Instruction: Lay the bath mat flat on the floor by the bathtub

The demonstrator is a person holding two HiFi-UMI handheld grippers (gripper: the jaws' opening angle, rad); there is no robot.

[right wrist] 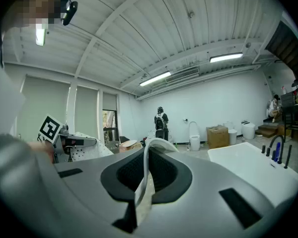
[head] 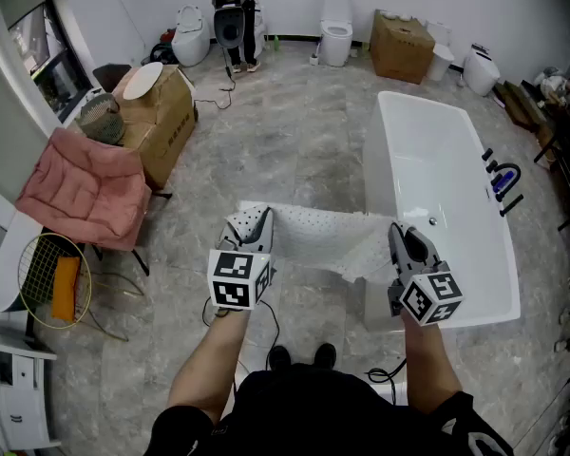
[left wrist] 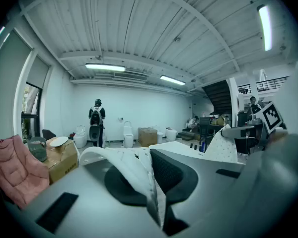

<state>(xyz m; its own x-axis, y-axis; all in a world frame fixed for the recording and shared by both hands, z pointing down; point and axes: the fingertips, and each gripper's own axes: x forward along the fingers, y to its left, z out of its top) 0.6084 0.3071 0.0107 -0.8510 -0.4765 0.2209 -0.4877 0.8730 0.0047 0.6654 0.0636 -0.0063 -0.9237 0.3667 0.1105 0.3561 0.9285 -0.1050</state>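
The bath mat (head: 328, 240) is being held above the floor (head: 285, 150), spread between the two tongs and hanging just ahead of and below them. The left tongs (head: 256, 224) are being pressed shut on one near corner, the right tongs (head: 404, 240) on the other. Its long axis is being carried across from tongs to tongs, pointing at the side of the bathtub (head: 446, 179), which is lying just beyond the right tongs, the nearer pair; the far edge is possibly being trailed on the floor, though this is hard to tell.

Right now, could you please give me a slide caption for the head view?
Left claw and right claw hold a white bath mat spread above the floor beside the bathtub.
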